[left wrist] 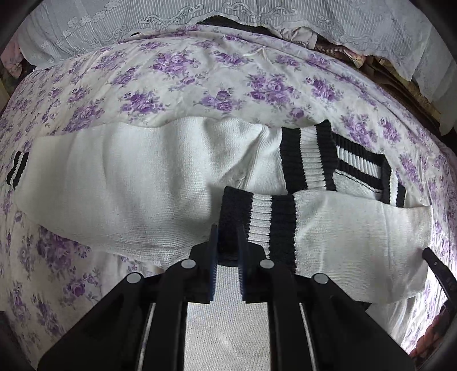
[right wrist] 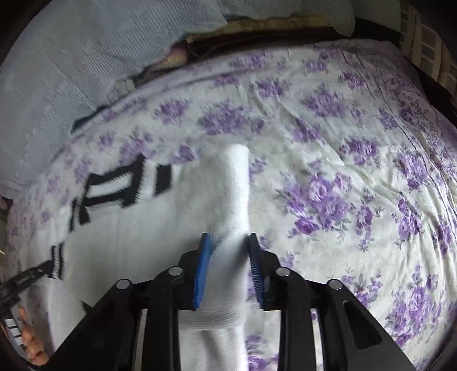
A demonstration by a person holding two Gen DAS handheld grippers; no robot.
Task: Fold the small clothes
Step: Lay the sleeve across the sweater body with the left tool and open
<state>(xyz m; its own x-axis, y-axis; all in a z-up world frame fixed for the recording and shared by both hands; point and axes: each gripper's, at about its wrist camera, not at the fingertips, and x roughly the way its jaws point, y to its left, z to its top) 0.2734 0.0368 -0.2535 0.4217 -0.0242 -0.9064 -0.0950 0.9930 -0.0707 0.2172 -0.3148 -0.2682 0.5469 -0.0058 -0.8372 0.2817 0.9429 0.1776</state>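
A white knit sweater with black-striped ribbing lies on the floral bedsheet. Its collar shows at the right. One sleeve is folded across the body, its black-and-white cuff pointing left. My left gripper is shut on the black end of that cuff. In the right wrist view, my right gripper is shut on a raised fold of the white sweater at its right edge. The collar lies to the left, blurred.
A pale lace-patterned cloth hangs behind the bed, with dark bedding at the far right. The other gripper's finger shows at the right edge, and a hand with its tool shows at the left edge.
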